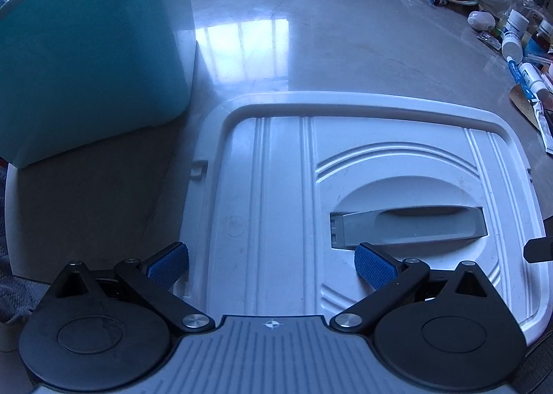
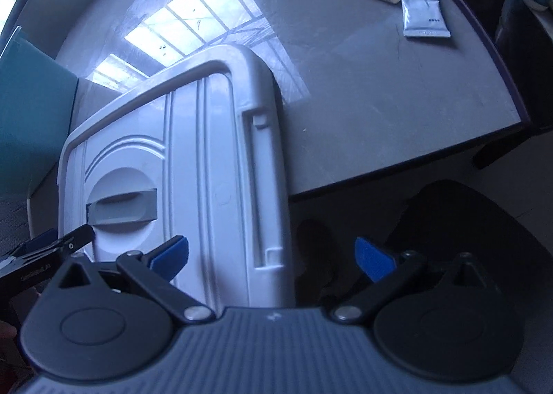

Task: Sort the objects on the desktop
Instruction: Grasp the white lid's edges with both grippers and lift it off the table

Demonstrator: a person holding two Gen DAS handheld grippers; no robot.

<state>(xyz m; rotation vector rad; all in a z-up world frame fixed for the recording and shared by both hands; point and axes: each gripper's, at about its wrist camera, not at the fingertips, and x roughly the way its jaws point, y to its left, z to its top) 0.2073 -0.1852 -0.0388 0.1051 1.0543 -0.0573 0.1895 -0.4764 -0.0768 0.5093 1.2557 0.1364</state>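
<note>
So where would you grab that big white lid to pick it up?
Probably by the grey handle in the white lid's round recess. It lies flat, so come from above with fingers either side of the bar. The left gripper, open, is nearest.

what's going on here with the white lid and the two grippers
A person holds a gripper in each hand over a white lid lying flat on the table, beside a teal bin. The left gripper is open, its fingers straddling the lid's left edge near the grey handle. The right gripper is open too, straddling the lid's other edge. Neither has clamped. Tubes and bottles lie unsorted at the table's far side.
</note>
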